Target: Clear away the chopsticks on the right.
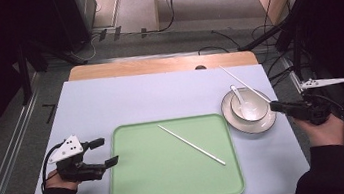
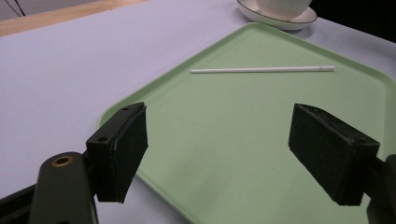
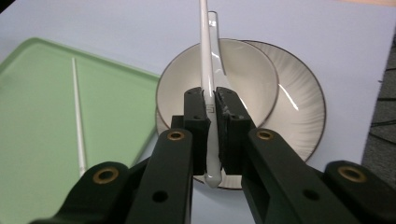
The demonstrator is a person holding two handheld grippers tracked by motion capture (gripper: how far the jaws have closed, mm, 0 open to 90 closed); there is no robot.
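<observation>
A white chopstick (image 3: 204,46) is clamped in my right gripper (image 3: 211,100), which is shut on its thick end. The stick slants up and away over a white bowl (image 1: 234,106) that sits on a white plate (image 1: 260,125) at the right of the table. A white spoon (image 3: 218,56) lies in the bowl, just beside the held chopstick (image 1: 244,83). A second white chopstick (image 1: 191,145) lies diagonally on the green tray (image 1: 136,182). My left gripper (image 1: 107,151) hovers open at the tray's left edge, with nothing between its fingers (image 2: 123,149).
A pale blue mat (image 1: 110,105) covers the table, with a wooden strip (image 1: 155,65) along the far edge. Cables and dark stands crowd the floor beyond and to the right of the table.
</observation>
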